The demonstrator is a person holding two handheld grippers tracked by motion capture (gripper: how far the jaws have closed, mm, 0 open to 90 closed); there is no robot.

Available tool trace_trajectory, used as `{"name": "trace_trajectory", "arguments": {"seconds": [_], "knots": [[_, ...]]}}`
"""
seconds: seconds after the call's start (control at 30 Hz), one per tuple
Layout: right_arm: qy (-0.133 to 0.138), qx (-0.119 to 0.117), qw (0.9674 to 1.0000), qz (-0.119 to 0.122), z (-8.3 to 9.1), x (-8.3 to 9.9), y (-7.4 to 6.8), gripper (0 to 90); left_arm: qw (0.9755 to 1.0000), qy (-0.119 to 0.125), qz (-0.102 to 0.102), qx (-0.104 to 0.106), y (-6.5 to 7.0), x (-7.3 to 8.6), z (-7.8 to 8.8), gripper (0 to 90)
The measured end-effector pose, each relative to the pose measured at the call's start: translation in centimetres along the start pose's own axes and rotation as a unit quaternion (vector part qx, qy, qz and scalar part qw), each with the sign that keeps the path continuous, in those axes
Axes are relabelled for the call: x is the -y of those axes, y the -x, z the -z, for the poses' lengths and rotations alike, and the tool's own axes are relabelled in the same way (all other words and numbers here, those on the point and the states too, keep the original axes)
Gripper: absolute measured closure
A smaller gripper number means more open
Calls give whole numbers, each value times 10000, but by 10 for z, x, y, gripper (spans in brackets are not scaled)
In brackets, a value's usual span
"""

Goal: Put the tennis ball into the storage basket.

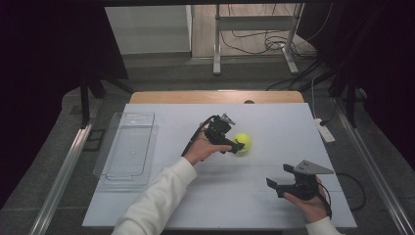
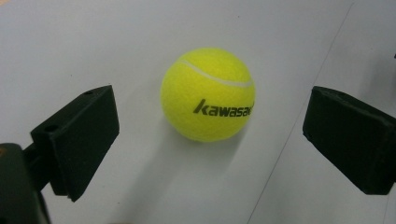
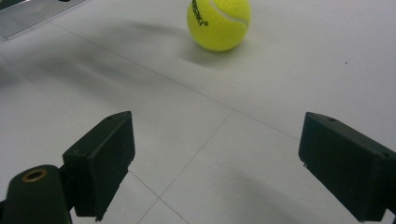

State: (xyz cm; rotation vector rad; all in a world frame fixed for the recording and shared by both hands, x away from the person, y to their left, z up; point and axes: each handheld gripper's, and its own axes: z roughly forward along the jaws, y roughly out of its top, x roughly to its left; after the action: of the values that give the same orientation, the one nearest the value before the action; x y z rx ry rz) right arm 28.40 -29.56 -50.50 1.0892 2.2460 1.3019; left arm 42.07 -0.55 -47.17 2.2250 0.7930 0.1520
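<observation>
My lab workspace, white table [image 1: 274, 115], dark curtains [image 1: 44, 73] around me, cables [image 1: 264, 41] on the floor, metal stand legs [image 1: 216, 44] beyond.

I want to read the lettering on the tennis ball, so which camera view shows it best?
The left gripper view: the tennis ball sits close and sharp between the open tongs, its dark lettering facing the camera. The right gripper view shows it farther off at the top edge, lettering turned sideways. The high view shows it small, at the left gripper.
</observation>
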Motion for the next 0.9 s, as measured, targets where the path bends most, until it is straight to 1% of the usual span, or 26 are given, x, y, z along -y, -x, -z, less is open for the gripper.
{"name": "trace_trajectory", "arguments": {"seconds": [0.03, 0.23, 0.33, 0.47, 0.9], "knots": [[-1, 1, 10000, 2, 0, 0, 0, 107, 10000, 21, 26, 6, 0, 0, -1, 41], [-2, -2, 10000, -10, 0, 0, 0, 107, 10000, -42, -26, -18, 2, -7, -7, 31], [-3, -2, 10000, -13, 0, 0, 1, 107, 10000, -69, 25, -10, 1, -9, -12, 31], [2, -8, 10000, -14, 0, 0, 1, 107, 9998, -195, 26, -37, 0, -10, -22, 25], [-16, -1, 10000, -10, 0, 1, 2, 107, 9996, -264, 91, -16, -4, -12, -36, 26]]}}
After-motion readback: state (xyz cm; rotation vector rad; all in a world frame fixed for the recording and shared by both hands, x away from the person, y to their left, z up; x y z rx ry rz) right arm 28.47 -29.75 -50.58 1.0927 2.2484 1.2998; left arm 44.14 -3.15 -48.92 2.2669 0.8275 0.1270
